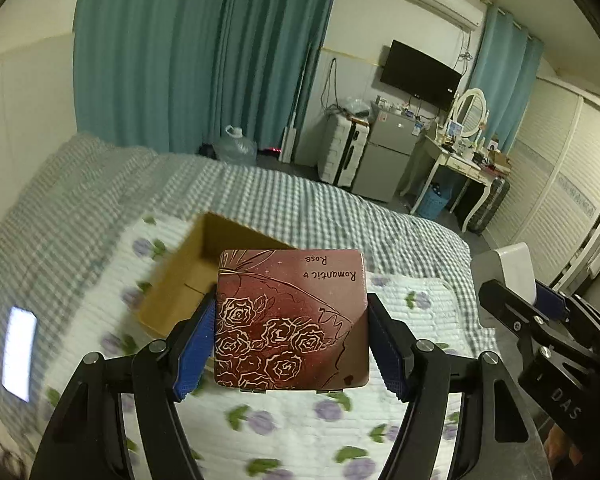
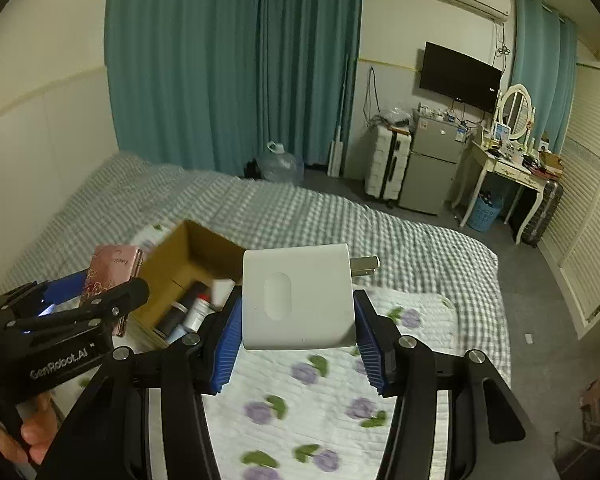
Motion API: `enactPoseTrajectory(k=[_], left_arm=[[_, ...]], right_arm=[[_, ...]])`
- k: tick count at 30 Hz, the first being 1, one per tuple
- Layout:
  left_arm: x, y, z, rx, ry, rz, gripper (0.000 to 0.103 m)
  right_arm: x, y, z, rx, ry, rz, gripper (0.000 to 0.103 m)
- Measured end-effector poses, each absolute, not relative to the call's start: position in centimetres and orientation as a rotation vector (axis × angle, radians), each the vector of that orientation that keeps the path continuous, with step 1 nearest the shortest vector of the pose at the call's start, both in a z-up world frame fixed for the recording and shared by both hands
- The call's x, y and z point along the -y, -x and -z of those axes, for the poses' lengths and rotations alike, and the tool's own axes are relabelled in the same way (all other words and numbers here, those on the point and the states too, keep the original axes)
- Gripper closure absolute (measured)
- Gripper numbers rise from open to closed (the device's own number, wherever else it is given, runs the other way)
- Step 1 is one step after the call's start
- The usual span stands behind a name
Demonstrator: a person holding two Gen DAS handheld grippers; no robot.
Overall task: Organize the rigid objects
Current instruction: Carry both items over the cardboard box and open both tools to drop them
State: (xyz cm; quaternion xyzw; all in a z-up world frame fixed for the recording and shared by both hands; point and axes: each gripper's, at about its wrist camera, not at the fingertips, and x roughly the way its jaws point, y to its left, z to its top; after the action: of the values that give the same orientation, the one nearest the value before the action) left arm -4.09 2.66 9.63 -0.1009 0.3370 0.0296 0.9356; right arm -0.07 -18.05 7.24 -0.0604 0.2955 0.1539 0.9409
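Note:
My left gripper (image 1: 292,336) is shut on a flat dark-red case (image 1: 292,320) with rose drawings and the words "Romantic Rose". It holds the case above the bed, just in front of an open cardboard box (image 1: 188,276). My right gripper (image 2: 298,332) is shut on a white plug charger (image 2: 298,296) whose metal prongs point right. The box (image 2: 188,264) lies ahead and to the left of it, with bottles and tubes inside. The left gripper with the case (image 2: 112,276) shows at the left of the right wrist view. The right gripper with the charger (image 1: 508,276) shows at the right of the left wrist view.
The box rests on a white quilted mat with purple flowers (image 2: 308,396) spread over a grey checked bed (image 2: 300,208). A lit phone (image 1: 18,352) lies on the bed at the left. A suitcase, small fridge, dressing table and wardrobe stand along the far wall.

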Motion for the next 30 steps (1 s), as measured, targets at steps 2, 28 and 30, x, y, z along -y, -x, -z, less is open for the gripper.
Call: enactPoseTrajectory(k=[2, 28, 30], left_arm=[[-4.1, 4.0, -10.3, -0.677, 0.180, -0.053, 0.032], [-13.9, -7.0, 1.9, -0.834, -0.078, 0.120, 0.032], [-13.6, -7.4, 2.7, -0.848, -0.099, 0.133, 0.032]], right_arm=[[16.6, 0.2, -7.5, -0.599, 0.109, -0.330, 0.052], [2.3, -13.1, 4.8, -0.771, 0.093, -0.458, 0.052], [2.0, -14.1, 5.7, -0.785, 0.074, -0.464, 0.052]])
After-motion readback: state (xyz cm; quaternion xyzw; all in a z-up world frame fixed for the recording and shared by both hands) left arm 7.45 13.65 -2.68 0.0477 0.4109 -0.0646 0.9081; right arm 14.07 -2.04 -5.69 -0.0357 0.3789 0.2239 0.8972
